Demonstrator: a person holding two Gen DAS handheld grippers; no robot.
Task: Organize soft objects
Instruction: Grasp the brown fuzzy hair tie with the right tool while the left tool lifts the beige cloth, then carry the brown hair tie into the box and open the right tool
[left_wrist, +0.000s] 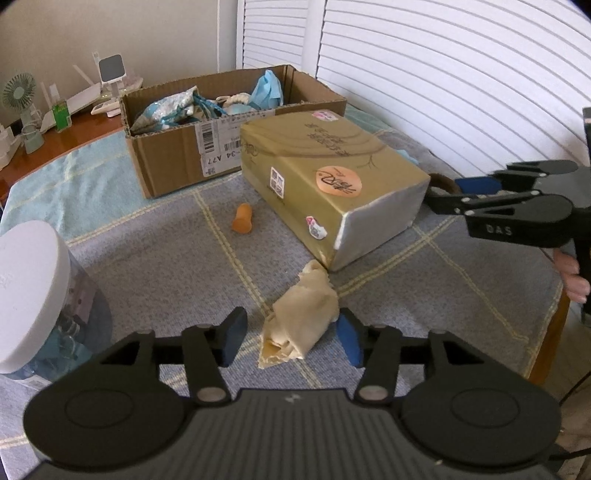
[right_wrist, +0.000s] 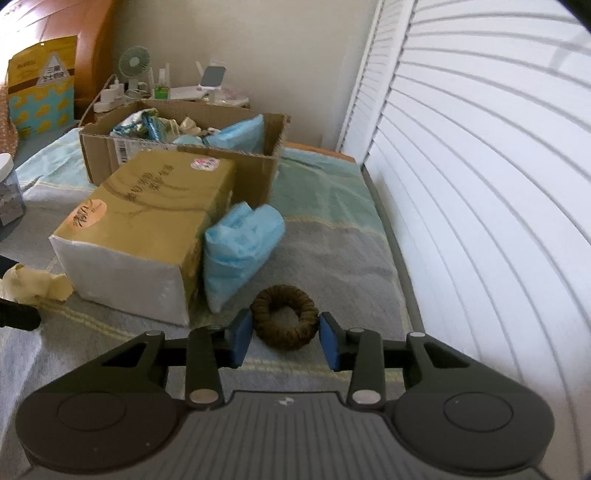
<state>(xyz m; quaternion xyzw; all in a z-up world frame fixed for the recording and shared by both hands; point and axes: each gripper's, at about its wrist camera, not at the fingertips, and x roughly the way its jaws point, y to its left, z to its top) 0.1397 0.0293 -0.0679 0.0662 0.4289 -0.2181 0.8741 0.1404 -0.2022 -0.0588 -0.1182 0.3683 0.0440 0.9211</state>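
My left gripper (left_wrist: 291, 338) is open, its blue pads on either side of a crumpled beige cloth (left_wrist: 301, 325) that lies on the grey checked cloth. My right gripper (right_wrist: 285, 341) is open around a brown rope ring (right_wrist: 284, 320), pads close to its sides. A blue plastic-wrapped soft pack (right_wrist: 240, 247) leans against the gold box (right_wrist: 147, 218). An open cardboard box (left_wrist: 177, 147) at the back holds several soft items. A small orange object (left_wrist: 242, 218) lies in front of it. The right gripper also shows in the left wrist view (left_wrist: 439, 195).
The gold box (left_wrist: 325, 177) lies in the table's middle. A clear jar with a white lid (left_wrist: 29, 291) stands at the left. A fan, bottles and a phone stand (left_wrist: 110, 74) sit on the far desk. White shutters (right_wrist: 480, 184) line the right side.
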